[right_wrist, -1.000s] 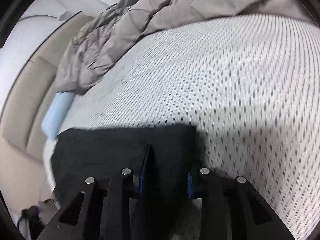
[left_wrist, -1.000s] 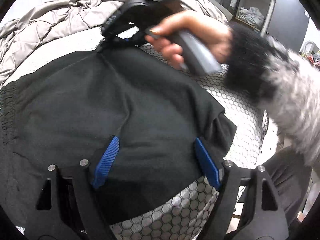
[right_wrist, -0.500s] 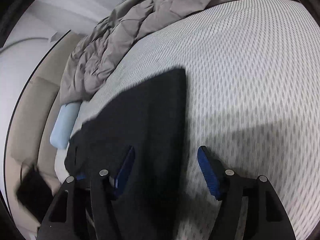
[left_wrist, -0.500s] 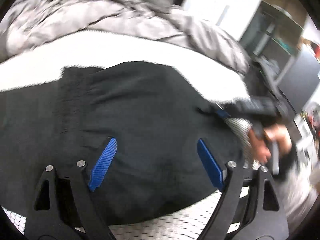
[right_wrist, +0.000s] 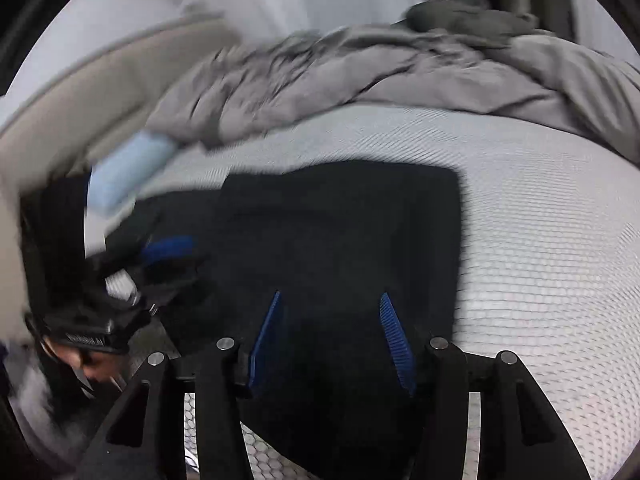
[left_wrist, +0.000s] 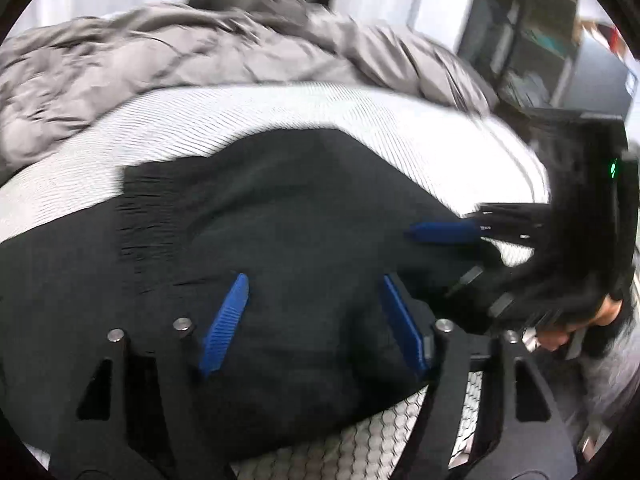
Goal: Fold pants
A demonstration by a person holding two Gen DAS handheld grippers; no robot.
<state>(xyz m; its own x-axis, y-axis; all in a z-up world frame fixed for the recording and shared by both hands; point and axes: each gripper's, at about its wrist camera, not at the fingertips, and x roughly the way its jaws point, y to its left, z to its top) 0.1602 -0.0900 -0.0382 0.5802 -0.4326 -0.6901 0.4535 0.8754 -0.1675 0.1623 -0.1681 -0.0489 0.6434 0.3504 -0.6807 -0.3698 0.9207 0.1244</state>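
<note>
Left gripper (left_wrist: 316,320): jaws apart and closing, blue pads (left_wrist: 224,324) hanging over black cloth; whether the pads touch the cloth cannot be told.
Right gripper (right_wrist: 328,340): jaws apart, blue pads (right_wrist: 394,340) either side of a strip of the same cloth; no pinch shows.
Pants (left_wrist: 280,240): black, folded, lying flat right under and ahead of both grippers; gathered waistband (left_wrist: 140,224) lies ahead and to the left of the left gripper's pads.
Pants from the right wrist (right_wrist: 340,232): squared fold edge runs just outside the right pad, with bare mattress beyond it.
Grippers to each other: right gripper (left_wrist: 444,232) enters the left wrist view from the right, over the pants' right edge; left gripper (right_wrist: 168,248) enters the right wrist view from the left, over the pants' left edge.
Hands: fingers of the right hand (left_wrist: 560,332) show below its gripper body, blurred.
Surface: white mattress (right_wrist: 540,240) with a fine honeycomb weave, under the pants on all sides.
Beyond the pants: rumpled grey quilt (left_wrist: 180,60) heaped along the far side of the mattress.
Far left in the right wrist view: pale blue roll (right_wrist: 128,172) beside a beige headboard (right_wrist: 80,92).
Room: dark shelving (left_wrist: 540,40) at the far right in the left wrist view, blurred.
</note>
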